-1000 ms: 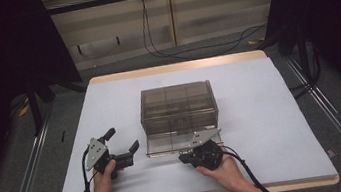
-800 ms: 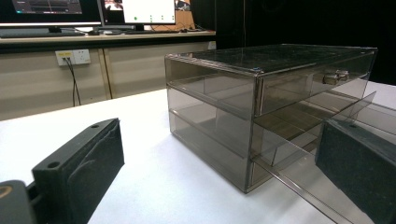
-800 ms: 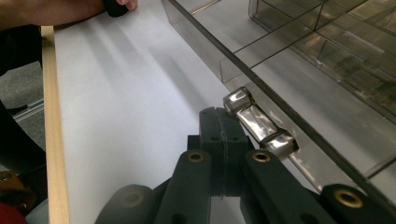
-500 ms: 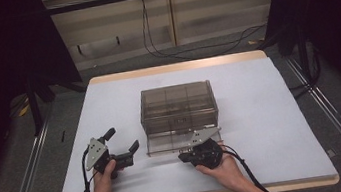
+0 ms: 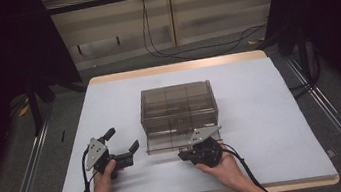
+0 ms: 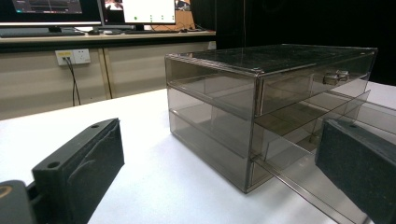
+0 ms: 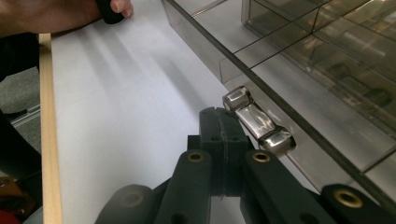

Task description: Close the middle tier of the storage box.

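Note:
A smoked clear drawer box point(image 5: 178, 107) stands mid-table, its bottom drawer point(image 5: 165, 144) slid partly out toward me. My right gripper point(image 5: 182, 154) lies at that drawer's front. Seen close in the right gripper view, it point(image 7: 219, 116) is shut, jaws pressed together, and its tip touches the left side of the drawer's shiny metal handle point(image 7: 256, 120), with nothing between the jaws. My left gripper point(image 5: 122, 139) is held open to the left of the box, apart from it. In its own view it point(image 6: 219, 172) faces the box's corner point(image 6: 254, 140), and the top drawer's handle point(image 6: 335, 76) shows.
The white table point(image 5: 272, 112) has bare room left, right and behind the box. Its wooden front edge point(image 7: 46, 140) runs close behind my right gripper. A person's hand point(image 7: 56, 14) holds the left gripper. Cables point(image 5: 172, 50) lie on the floor beyond the table.

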The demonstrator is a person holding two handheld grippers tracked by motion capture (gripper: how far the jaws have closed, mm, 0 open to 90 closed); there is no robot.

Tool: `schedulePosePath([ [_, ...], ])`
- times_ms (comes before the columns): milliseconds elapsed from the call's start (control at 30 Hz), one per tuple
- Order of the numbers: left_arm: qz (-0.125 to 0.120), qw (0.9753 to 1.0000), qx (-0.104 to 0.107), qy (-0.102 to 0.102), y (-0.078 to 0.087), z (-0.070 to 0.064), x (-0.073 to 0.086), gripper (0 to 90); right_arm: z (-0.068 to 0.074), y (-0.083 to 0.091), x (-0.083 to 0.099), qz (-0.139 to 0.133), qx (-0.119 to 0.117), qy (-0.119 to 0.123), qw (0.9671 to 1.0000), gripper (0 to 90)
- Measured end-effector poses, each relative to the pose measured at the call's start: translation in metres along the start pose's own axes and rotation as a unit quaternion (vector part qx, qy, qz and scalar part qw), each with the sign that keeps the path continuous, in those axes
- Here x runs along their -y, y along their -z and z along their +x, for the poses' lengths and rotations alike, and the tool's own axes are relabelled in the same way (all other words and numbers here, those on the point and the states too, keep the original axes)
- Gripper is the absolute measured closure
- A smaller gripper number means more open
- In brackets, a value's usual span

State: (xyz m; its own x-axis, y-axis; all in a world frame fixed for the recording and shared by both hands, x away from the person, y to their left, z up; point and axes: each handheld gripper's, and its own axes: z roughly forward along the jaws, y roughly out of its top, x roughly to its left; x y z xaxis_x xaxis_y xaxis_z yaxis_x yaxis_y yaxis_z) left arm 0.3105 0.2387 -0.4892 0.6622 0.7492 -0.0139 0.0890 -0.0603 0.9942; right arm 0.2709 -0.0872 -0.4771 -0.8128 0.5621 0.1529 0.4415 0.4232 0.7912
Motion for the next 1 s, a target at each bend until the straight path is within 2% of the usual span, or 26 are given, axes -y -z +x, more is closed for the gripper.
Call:
schedulePosePath([
  [1000, 0.0, 1.0, 0.0, -0.002, 0.0002, 0.0, 0.0, 1.2, -0.005, 0.0037, -0.0035, -0.015, 0.017, -0.006, 0.9997, 90.0],
])
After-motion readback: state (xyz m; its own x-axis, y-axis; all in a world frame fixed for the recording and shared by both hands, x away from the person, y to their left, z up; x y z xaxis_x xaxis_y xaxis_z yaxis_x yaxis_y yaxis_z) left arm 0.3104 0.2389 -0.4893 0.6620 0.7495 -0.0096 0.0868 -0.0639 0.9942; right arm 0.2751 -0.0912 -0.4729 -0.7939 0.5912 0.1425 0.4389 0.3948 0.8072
